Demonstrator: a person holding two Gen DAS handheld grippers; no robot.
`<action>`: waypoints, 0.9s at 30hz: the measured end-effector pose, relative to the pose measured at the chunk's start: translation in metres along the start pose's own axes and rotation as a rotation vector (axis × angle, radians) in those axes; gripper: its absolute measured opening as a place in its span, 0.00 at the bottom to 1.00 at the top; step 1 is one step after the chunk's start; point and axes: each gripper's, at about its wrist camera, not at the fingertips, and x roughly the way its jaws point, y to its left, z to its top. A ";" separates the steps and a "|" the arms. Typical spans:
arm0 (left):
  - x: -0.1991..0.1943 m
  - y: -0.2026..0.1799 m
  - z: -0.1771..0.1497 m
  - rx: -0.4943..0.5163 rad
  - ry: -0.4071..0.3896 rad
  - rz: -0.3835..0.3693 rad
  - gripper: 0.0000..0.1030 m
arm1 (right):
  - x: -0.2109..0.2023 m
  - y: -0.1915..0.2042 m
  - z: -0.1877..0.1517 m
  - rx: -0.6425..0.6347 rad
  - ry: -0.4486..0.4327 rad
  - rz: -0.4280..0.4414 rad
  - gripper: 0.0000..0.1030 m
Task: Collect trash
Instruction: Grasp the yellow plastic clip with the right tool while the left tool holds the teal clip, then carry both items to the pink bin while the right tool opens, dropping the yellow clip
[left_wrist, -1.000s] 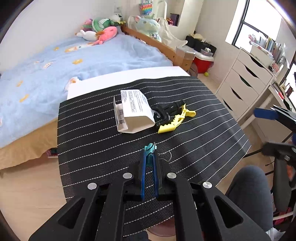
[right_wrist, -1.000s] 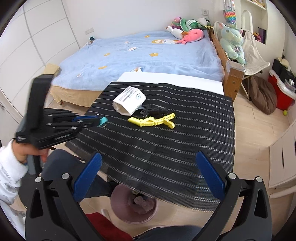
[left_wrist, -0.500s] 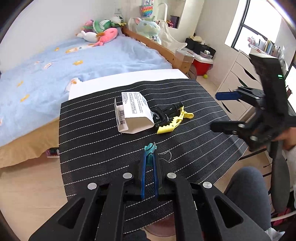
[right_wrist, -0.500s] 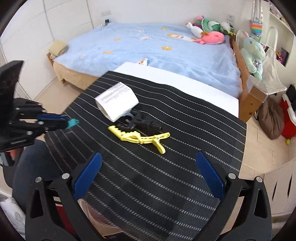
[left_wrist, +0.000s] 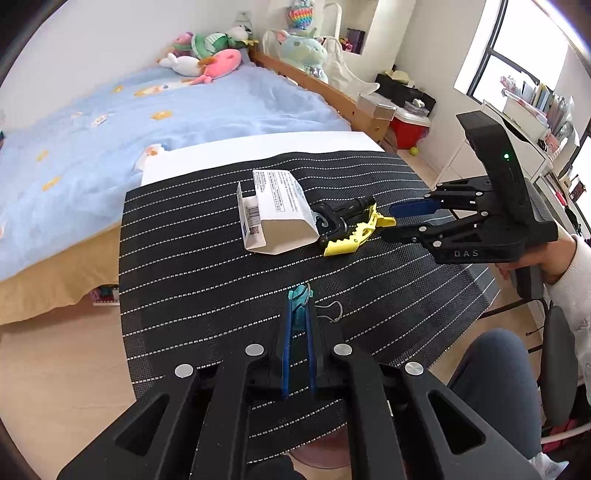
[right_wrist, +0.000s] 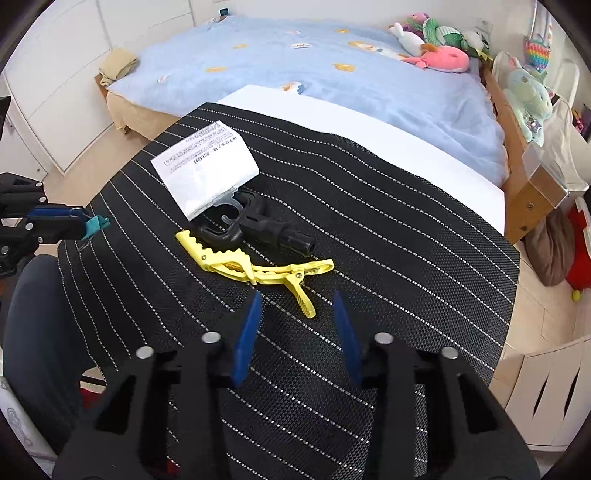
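My left gripper (left_wrist: 298, 302) is shut on a teal binder clip (left_wrist: 300, 295) with wire handles, held just above the black striped mat (left_wrist: 184, 266); the clip also shows in the right wrist view (right_wrist: 95, 223). A white paper box (left_wrist: 275, 214) lies on the mat, touching a black plastic part (left_wrist: 340, 216) and a yellow clip (left_wrist: 354, 232). My right gripper (right_wrist: 297, 302) is open, its blue pads just short of the yellow clip (right_wrist: 258, 267). In the left wrist view the right gripper (left_wrist: 395, 221) reaches in from the right.
A white board (right_wrist: 369, 122) lies under the mat's far edge. A bed with a blue cover (left_wrist: 110, 122) stands behind. White drawers (right_wrist: 546, 384) stand at the right. A pink bin (left_wrist: 321, 446) shows under the mat's near edge, by my knee (left_wrist: 495, 373).
My right gripper has moved in toward the yellow clip and its jaws have narrowed. My left gripper has stayed in place, shut on the teal clip.
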 end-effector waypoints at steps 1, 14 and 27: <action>0.001 0.000 0.000 -0.001 0.001 0.000 0.06 | 0.001 0.000 0.000 0.000 0.000 -0.001 0.32; 0.002 0.002 -0.004 -0.004 0.005 0.000 0.06 | -0.003 0.003 -0.005 -0.016 -0.012 0.007 0.05; -0.008 -0.007 -0.005 0.010 -0.015 -0.009 0.06 | -0.042 0.016 -0.022 0.018 -0.085 0.024 0.03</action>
